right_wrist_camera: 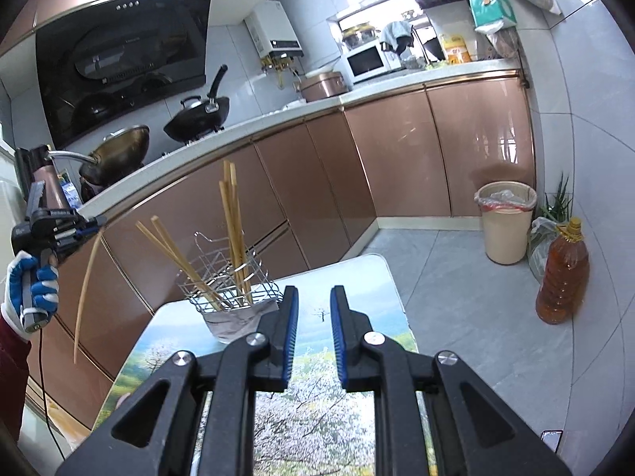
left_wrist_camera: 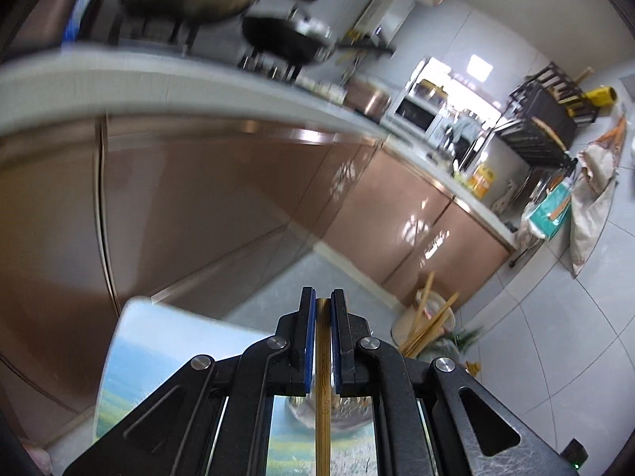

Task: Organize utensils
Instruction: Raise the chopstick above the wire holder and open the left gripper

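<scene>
Gripping a single chopstick near its top end, the left gripper leaves the long shaft dangling well to the left of the wire holder, where several chopsticks already stand. The right gripper hangs above the table, its jaws slightly apart with nothing between them. With so much stick unsupported, I'd worry about it pivoting in the pads, catching the holder's rim, or tipping the light basket.
</scene>
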The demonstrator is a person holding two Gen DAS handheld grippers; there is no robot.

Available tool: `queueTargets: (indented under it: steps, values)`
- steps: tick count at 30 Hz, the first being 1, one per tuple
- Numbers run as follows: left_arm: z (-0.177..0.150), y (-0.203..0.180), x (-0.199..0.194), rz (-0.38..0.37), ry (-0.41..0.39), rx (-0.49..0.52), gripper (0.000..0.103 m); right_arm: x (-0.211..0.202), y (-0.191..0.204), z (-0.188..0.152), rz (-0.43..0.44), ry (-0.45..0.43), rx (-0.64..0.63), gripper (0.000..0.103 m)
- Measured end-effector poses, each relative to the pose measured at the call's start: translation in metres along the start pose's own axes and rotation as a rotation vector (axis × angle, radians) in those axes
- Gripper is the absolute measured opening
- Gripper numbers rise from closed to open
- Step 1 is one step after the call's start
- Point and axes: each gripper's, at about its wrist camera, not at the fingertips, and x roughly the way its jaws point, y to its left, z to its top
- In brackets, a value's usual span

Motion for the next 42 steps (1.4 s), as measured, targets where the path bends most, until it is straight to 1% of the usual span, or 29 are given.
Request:
queueTargets:
  steps: [1,2,3,7,11,14,16,17,21,23,25,27,32,33,35,39,41,42]
  values:
    - [0.005,-0.01,-0.007,0.001,-0.032,0.013,0.007,-0.005,-0.001,0.0,0.0,-0.006,0.002,0.016]
    - [0.005,-0.009,-0.016,-0.001,-0.049,0.019,0.007,-0.009,-0.002,0.001,-0.001,-0.009,0.005,0.016]
    - [0.008,-0.017,-0.021,-0.007,-0.076,0.028,0.007,-0.011,-0.004,0.0,0.0,-0.011,0.006,0.016]
    - [0.022,-0.043,-0.026,-0.036,-0.133,0.053,0.007,-0.019,-0.01,0.003,-0.007,-0.02,0.01,0.016]
    - [0.035,-0.071,-0.011,-0.047,-0.175,0.085,0.007,-0.021,-0.017,0.005,-0.018,-0.027,0.014,0.016]
    - [0.038,-0.087,0.003,-0.023,-0.221,0.104,0.007,-0.018,-0.026,0.008,-0.028,-0.031,0.018,0.016]
    - [0.035,-0.092,0.009,0.002,-0.258,0.113,0.007,-0.014,-0.031,0.009,-0.034,-0.03,0.019,0.016]
    - [0.033,-0.096,0.016,0.024,-0.29,0.12,0.007,-0.01,-0.034,0.01,-0.037,-0.028,0.02,0.016]
    - [0.026,-0.105,0.035,0.046,-0.361,0.122,0.007,0.003,-0.042,0.011,-0.047,-0.015,0.012,0.016]
    - [0.02,-0.112,0.045,0.089,-0.427,0.162,0.007,0.012,-0.046,0.011,-0.049,-0.007,0.008,0.016]
    - [0.014,-0.114,0.052,0.107,-0.468,0.176,0.007,0.019,-0.049,0.01,-0.049,-0.005,0.008,0.016]
    - [0.007,-0.117,0.058,0.137,-0.526,0.187,0.007,0.025,-0.052,0.009,-0.047,-0.005,0.012,0.016]
    - [-0.019,-0.114,0.069,0.172,-0.615,0.21,0.007,0.04,-0.054,0.009,-0.032,-0.011,-0.002,0.016]
    - [-0.026,-0.114,0.071,0.187,-0.646,0.227,0.007,0.041,-0.053,0.008,-0.03,-0.011,-0.005,0.016]
    - [-0.033,-0.115,0.076,0.199,-0.663,0.241,0.007,0.045,-0.052,0.007,-0.025,-0.008,-0.012,0.016]
    - [-0.044,-0.112,0.089,0.232,-0.666,0.262,0.007,0.048,-0.052,0.005,-0.026,-0.003,-0.01,0.018]
    - [-0.047,-0.109,0.092,0.236,-0.649,0.257,0.007,0.047,-0.054,0.004,-0.033,-0.006,-0.004,0.023]
    - [-0.048,-0.107,0.094,0.244,-0.641,0.256,0.007,0.045,-0.055,0.004,-0.035,-0.008,-0.001,0.024]
